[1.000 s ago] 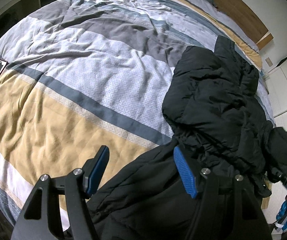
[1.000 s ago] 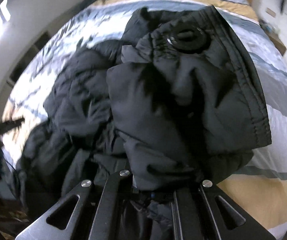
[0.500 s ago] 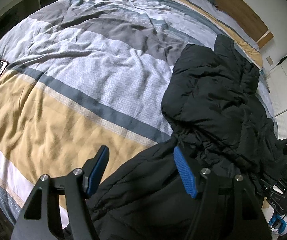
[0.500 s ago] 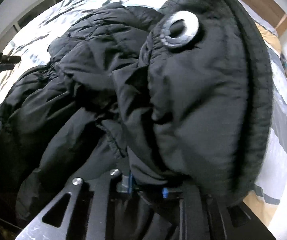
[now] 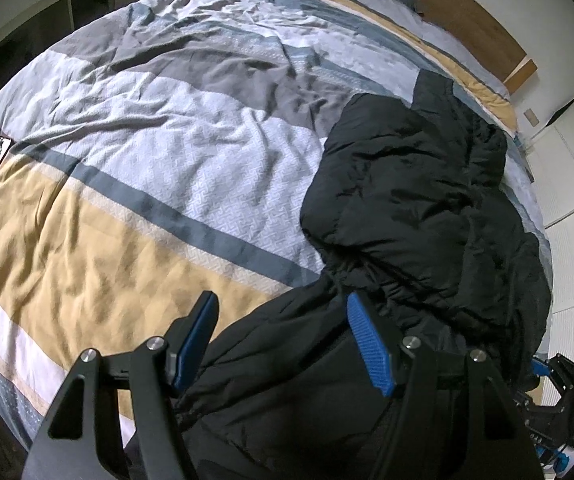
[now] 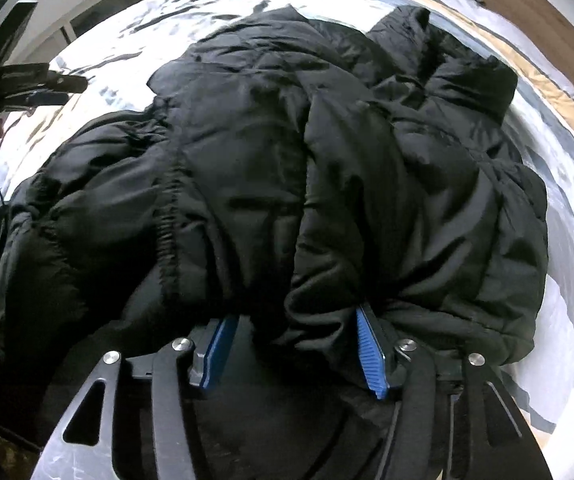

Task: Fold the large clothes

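black puffer jacket (image 5: 415,200) lies bunched on the right side of the striped duvet (image 5: 135,152). left gripper (image 5: 283,328) hovers with jaws apart over its near edge, gripping nothing. right gripper (image 6: 291,340) has just been opening; jacket fabric sags between its blue pads (image 6: 371,356), unclamped.
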A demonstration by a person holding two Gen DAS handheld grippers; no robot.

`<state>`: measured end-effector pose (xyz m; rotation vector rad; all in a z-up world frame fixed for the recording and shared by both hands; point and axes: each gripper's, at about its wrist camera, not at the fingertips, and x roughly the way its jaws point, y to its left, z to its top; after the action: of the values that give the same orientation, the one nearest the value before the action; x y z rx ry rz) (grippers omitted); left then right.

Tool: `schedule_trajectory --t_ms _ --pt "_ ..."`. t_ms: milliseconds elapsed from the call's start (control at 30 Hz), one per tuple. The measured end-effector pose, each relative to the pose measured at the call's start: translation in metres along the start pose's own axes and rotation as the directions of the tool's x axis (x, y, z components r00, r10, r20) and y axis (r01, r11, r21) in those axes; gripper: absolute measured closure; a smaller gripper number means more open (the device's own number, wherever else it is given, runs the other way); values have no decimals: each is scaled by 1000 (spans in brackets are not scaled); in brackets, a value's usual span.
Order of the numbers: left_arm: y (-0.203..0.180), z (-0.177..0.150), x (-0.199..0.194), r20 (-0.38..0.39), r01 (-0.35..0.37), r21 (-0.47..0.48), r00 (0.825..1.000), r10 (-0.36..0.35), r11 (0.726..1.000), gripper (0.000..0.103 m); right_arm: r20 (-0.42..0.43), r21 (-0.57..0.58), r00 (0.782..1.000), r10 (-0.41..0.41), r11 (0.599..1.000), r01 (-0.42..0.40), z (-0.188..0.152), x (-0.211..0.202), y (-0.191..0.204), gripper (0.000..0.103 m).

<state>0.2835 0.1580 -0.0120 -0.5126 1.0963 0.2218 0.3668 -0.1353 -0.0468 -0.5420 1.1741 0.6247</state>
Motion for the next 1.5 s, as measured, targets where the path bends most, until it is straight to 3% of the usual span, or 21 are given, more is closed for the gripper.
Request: schedule_trajectory --t_ms 267,500,700,933,1133,1500 --pt "-28 0 -1 4 45 37 999 -45 998 38 33 8 997 65 998 -65 -13 -30 7 46" --pt "-77 3 1 -11 113 130 994 -112 985 38 72 43 992 99 994 -102 -9 -57 -3 46" --pt "-137 3 8 -23 195 272 980 -196 942 38 92 171 996 13 985 -28 4 -66 -55 45" --pt "-198 -6 31 -83 258 422 966 -246 869 38 85 354 994 -67 935 32 18 -45 -112 44" --pt "-225 -13 62 -118 243 519 970 -213 820 38 33 408 997 -62 912 43 27 -4 -125 43" --pt "-217 -19 108 -143 199 599 980 -141 776 38 -40 485 999 -28 873 44 31 49 -133 34"
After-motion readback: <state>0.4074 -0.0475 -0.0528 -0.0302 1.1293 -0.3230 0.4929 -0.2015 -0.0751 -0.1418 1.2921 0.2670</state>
